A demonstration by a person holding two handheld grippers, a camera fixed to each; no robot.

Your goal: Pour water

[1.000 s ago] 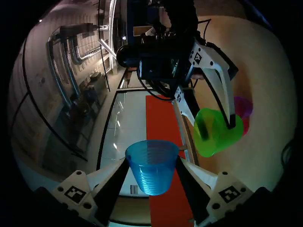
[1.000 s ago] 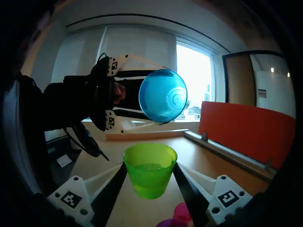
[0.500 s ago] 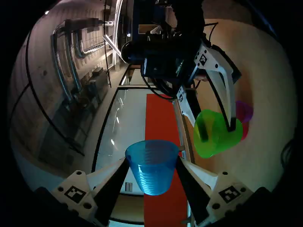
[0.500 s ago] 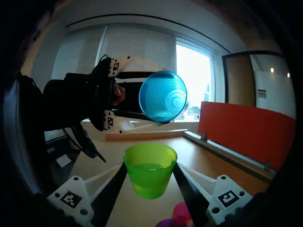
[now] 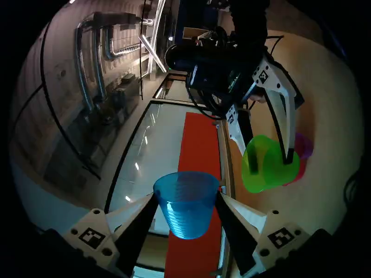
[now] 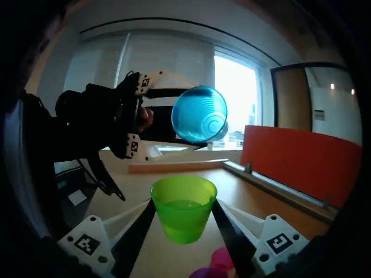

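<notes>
My left gripper is shut on a clear blue cup. The right gripper view shows that blue cup tipped on its side above the table, its mouth turned towards the camera, held by the left gripper and a gloved hand. My right gripper is shut on a green cup that stands upright and holds some water. In the left gripper view the green cup hangs in the right gripper to the right of the blue cup.
A wooden table lies below both cups, with an orange partition along its right side. Pink and purple cups sit low in front of the green cup and appear behind it. A bright window is behind.
The blue cup has turned slightly, and the left gripper has shifted a little. The green cup and the right gripper have stayed put.
</notes>
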